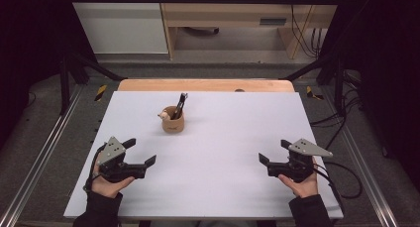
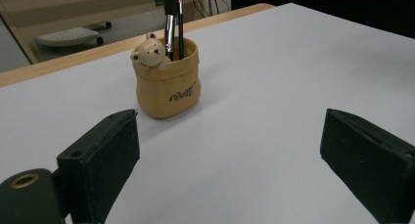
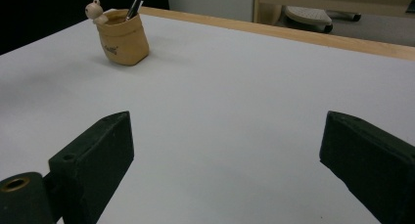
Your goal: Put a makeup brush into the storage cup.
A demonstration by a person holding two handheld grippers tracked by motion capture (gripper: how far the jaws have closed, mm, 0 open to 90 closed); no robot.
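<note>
The white worktop (image 1: 223, 152) carries a tan holder (image 1: 173, 122) toward its far edge, left of centre, brushes (image 1: 180, 106) standing upright inside. Left tongs (image 1: 140, 151) and right tongs (image 1: 272, 152) hang near the near corners, both wide open and empty. Approach the brush handles from above, steadying the holder against tipping.

- L gripper (image 1: 140, 151) in left hand (image 1: 106, 182), jaws wide apart, nothing between; pointing inward
- R gripper (image 1: 271, 151) in right hand (image 1: 300, 183), jaws spread, empty; both forearms low, near the table's front edge
</note>
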